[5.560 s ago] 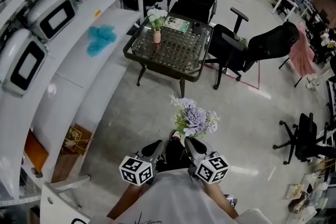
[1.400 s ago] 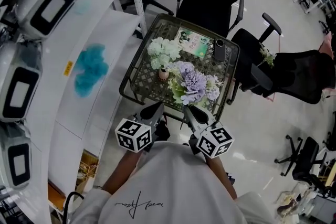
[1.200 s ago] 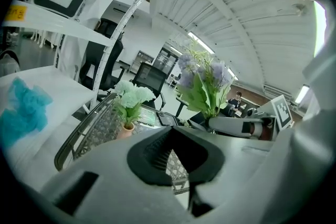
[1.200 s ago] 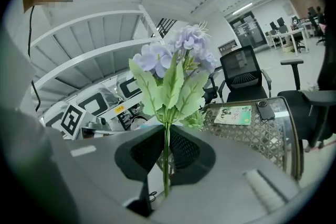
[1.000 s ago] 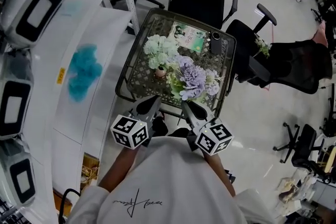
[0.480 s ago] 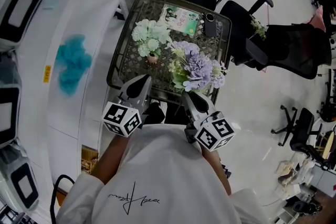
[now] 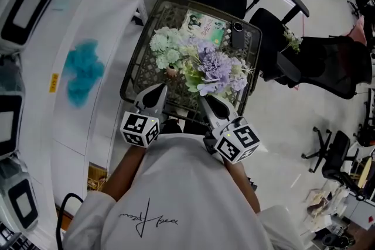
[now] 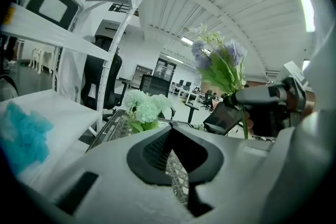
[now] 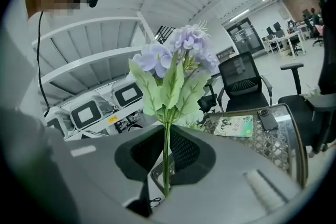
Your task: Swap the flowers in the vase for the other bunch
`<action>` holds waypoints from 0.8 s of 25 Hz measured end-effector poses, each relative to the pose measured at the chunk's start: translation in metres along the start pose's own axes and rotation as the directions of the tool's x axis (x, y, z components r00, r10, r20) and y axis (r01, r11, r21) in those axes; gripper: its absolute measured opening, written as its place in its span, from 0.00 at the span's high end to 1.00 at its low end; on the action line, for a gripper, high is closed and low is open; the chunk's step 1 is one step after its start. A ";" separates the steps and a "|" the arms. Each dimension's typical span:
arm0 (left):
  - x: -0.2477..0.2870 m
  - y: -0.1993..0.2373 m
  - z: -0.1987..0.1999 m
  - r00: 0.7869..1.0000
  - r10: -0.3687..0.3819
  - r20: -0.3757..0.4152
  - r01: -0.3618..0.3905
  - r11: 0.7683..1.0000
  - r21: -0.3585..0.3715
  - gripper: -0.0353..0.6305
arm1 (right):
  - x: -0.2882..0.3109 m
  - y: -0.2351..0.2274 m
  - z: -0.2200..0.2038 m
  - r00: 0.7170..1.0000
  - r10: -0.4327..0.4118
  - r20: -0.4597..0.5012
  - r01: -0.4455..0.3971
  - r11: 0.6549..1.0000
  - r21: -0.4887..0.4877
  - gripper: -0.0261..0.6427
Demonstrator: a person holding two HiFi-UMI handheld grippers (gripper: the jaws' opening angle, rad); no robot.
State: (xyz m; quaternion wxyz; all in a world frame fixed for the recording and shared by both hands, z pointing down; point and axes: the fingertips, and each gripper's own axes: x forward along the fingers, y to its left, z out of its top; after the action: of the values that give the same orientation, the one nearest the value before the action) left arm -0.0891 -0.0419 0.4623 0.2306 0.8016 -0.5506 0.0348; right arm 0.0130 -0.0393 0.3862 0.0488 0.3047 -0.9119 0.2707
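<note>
Compared with a few seconds back, we're right up at the table (image 7: pixel 132 67) now instead of across the floor from it, and both grippers sit over its near edge. In the last half second the purple bunch (image 7: pixel 217 69) also drifts over toward the pale green flowers (image 7: pixel 166 50), so in the head view the two bunches overlap.

Right gripper (image 7: pixel 205 101) first: its jaws are clamped narrow on the purple bunch's thin green stem. In the right gripper view that stem runs straight up out of the pinch, with the leaves and blooms standing upright just above the tips.

Left gripper (image 7: pixel 156 92) is closed tight on nothing. In its own view the two jaws meet, with only the table's mesh top showing through the gap below them.

The pale green flowers are still in the little pinkish vase (image 7: pixel 171 72), which stands on the table just ahead of the left gripper's tips and off to the right gripper's left. From the left gripper's camera the vase itself is hidden behind the jaws, and only the blooms poke up over them.

Further out beyond both tools, at the table's far side, we see a booklet (image 7: pixel 202 25) and a dark phone-like thing (image 7: pixel 237 36).
</note>
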 end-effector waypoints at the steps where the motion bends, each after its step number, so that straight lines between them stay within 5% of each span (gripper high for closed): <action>1: 0.003 0.003 -0.002 1.000 0.011 -0.001 -0.011 1.000 0.013 0.95 | 0.001 -0.002 0.001 1.000 0.003 -0.004 -0.003 1.000 0.000 0.91; 9: 0.022 0.017 -0.018 0.997 0.074 -0.023 -0.073 0.996 0.054 0.91 | 0.005 -0.012 0.002 1.000 0.013 -0.024 -0.012 1.000 0.013 0.91; 20: 0.048 0.026 -0.036 0.996 0.070 -0.049 -0.068 0.997 0.048 0.77 | 0.000 -0.018 0.000 1.000 -0.004 -0.019 0.004 1.000 0.013 0.91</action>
State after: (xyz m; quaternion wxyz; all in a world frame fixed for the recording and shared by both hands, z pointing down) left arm -0.0864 -0.0758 0.5179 0.2244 0.7861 -0.5709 0.0755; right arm 0.0238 -0.0512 0.3948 0.0557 0.3044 -0.9089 0.2796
